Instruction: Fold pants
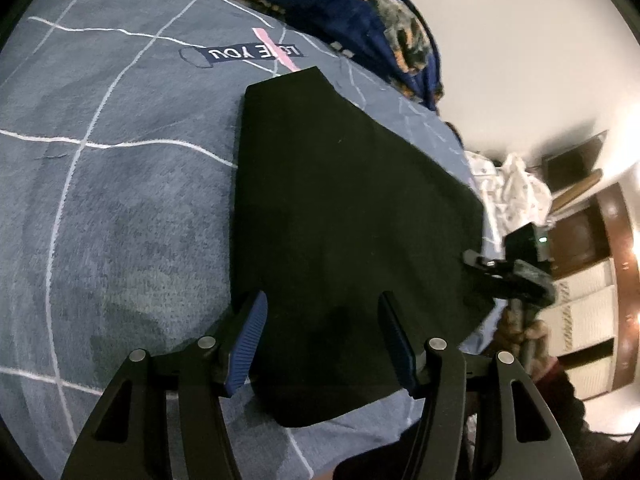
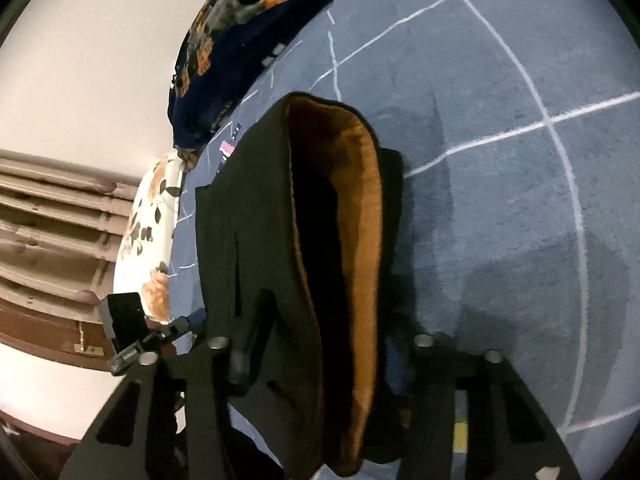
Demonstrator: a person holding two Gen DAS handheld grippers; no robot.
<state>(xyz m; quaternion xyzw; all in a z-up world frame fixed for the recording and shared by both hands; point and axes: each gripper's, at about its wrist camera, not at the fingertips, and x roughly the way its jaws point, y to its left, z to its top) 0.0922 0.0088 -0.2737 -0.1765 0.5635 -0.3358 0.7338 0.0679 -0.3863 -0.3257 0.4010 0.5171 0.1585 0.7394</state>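
The black pants [image 1: 344, 216], matte and folded into a flat tapering slab, lie on the bed's nubby grey-blue cover [image 1: 120, 200] crossed by thin white lines. The left tool [image 1: 324, 340] hangs empty, ribbed blue pads apart. The right tool [image 2: 316, 360] pinches the waistband, its tan fleecy lining gaping

The pants [image 2: 256, 248] hide the right gripper [image 2: 316, 344] fingertips; its jaws' state is unclear

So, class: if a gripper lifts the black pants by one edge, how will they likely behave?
The pants will probably flop and drape, since they lie flat, moulded to the bedspread. The layers may slip apart: the right wrist view shows an edge gaping open on an orange lining. Likely light, not fragile.
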